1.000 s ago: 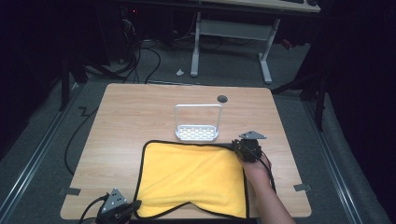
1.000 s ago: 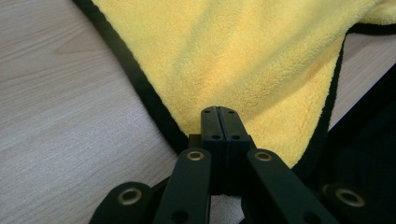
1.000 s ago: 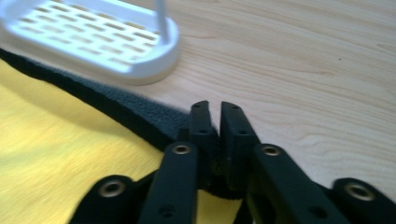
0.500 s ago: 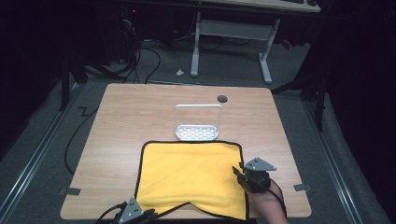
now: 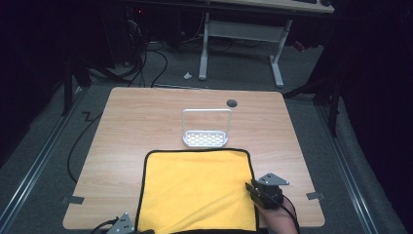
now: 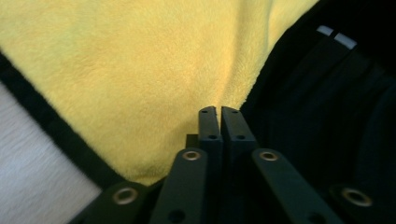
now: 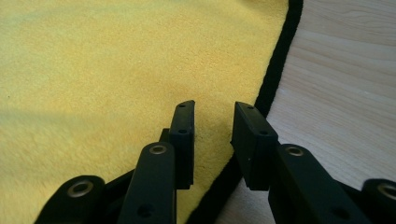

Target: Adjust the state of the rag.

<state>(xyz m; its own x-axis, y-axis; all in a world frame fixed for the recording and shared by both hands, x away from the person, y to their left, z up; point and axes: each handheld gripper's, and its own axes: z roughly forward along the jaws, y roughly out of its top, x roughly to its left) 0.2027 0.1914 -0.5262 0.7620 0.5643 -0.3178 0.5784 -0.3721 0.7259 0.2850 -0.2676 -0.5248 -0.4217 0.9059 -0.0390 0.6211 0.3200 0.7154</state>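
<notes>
A yellow cloth (image 5: 197,190) with a black border lies flat on the near half of the wooden table (image 5: 146,112). My right gripper (image 5: 252,188) sits at the cloth's right edge and is open. In the right gripper view, my right gripper (image 7: 212,109) has its jaws on either side of the black border, above the cloth (image 7: 93,60). My left gripper (image 5: 134,229) is at the cloth's near left corner. In the left gripper view, my left gripper (image 6: 218,111) has its jaws pressed together where the cloth (image 6: 116,70) bulges up to them.
A small white rack (image 5: 205,139) with a wire handle stands just beyond the cloth's far edge. A dark cable hole (image 5: 232,103) is near the table's back. Bare wood (image 7: 345,70) lies to the right of the cloth. Cables and a desk frame are on the floor behind.
My right gripper has come from the cloth's far right corner back along its right edge. The left gripper shifted slightly right and nearer. The cloth's wavy near edge now lies straight.
</notes>
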